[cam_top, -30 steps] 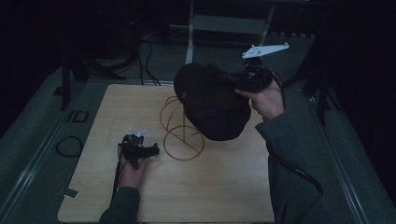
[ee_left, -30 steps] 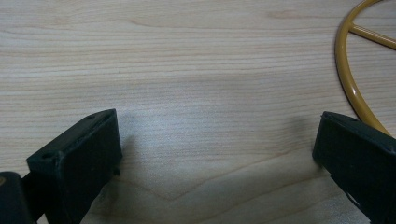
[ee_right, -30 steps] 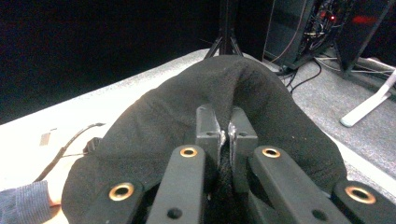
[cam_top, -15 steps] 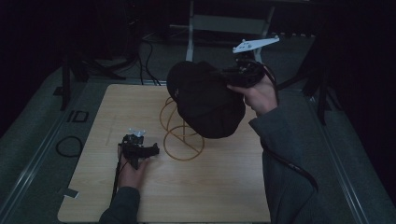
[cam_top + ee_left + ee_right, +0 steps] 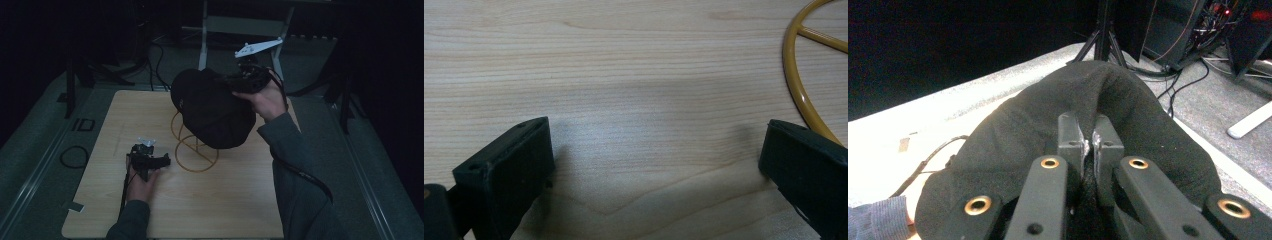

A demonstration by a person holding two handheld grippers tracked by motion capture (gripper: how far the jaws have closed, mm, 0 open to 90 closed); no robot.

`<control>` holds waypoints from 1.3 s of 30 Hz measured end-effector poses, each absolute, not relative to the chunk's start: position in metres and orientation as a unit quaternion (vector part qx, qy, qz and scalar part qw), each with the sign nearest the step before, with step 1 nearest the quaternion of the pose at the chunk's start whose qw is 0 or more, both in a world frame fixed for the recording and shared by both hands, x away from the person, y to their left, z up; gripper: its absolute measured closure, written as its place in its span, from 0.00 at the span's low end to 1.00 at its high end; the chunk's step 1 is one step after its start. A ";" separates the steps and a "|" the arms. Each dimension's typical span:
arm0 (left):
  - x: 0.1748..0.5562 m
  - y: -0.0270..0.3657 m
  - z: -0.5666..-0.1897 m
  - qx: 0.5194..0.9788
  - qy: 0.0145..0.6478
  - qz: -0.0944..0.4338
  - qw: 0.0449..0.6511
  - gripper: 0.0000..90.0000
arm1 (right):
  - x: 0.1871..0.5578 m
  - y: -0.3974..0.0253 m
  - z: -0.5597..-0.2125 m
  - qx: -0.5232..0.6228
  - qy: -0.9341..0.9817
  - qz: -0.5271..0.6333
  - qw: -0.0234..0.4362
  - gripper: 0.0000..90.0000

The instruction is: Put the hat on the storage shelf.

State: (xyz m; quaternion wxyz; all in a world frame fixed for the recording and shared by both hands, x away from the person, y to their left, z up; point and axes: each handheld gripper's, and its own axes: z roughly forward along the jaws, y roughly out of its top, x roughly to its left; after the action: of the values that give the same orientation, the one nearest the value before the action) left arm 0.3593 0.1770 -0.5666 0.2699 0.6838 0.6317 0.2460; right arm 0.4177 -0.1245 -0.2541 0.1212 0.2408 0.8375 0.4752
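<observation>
Worktop [image 5: 100, 200] is carrying everything, pale wood w/ dark floor around it. At approx 8 o'clock on it, the left gripper [image 5: 159, 161] is resting low on the wood under the person's left hand [image 5: 141, 182], jaws pointing toward 3 o'clock. In the left gripper view the jaws are standing wide apart w/ nothing between them, just bare wood grain, and the yellow wire stand's [image 5: 800, 95] base ring is curving past the jaw at the view's right, just beside it. Moving right, in the high view the stand [image 5: 195, 150] is sitting near the worktop's centre, ring flat on the wood. Above it, toward 1 o'clock, the black hat [image 5: 212, 107] is hanging in the air, off the wood and overlapping the stand's top. The right gripper [image 5: 235, 80] is pinching the hat's edge at approx 1 o'clock; in the right gripper view the jaws are clenched tight on a fold of black fabric [image 5: 1048, 120].
</observation>
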 end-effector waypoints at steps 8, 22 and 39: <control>0.359 0.177 -0.567 0.684 0.632 0.246 0.270 0.01 | 0.420 -0.105 -0.259 0.236 0.850 0.453 0.125 0.96; 0.359 0.177 -0.567 0.684 0.631 0.246 0.269 0.01 | 0.426 -0.069 -0.281 0.226 0.872 0.415 0.129 0.95; 0.359 0.177 -0.567 0.683 0.632 0.247 0.270 0.01 | 0.426 -0.051 -0.305 0.224 0.887 0.380 0.135 0.87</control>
State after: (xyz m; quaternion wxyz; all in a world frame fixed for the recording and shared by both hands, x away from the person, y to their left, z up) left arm 0.3593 0.1769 -0.5667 0.2704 0.6830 0.6320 0.2468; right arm 0.4262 -0.0507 -0.3046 0.1352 0.2242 0.8872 0.3799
